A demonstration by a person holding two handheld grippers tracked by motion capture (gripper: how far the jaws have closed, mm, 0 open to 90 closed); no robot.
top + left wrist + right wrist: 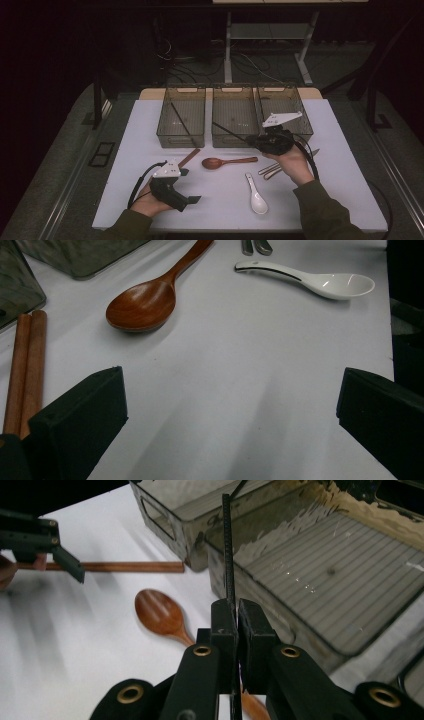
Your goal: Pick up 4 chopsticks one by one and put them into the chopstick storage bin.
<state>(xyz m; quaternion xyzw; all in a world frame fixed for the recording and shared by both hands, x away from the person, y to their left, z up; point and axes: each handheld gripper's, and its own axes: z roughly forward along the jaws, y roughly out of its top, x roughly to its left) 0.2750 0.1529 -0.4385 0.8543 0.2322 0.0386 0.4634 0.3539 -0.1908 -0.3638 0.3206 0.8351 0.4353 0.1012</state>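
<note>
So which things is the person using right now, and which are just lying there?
In use:
right gripper, shut on a black chopstick
middle bin, under that chopstick
left bin, already holding a black chopstick

Lying about:
wooden spoon
white spoon
wooden chopsticks
metal chopsticks
left gripper, open

A white table [330,165] carries three clear bins [233,117] across the frame's upper middle, with a wooden spoon [227,162], white spoon [256,195] and brown chopsticks [189,158] below.
</note>
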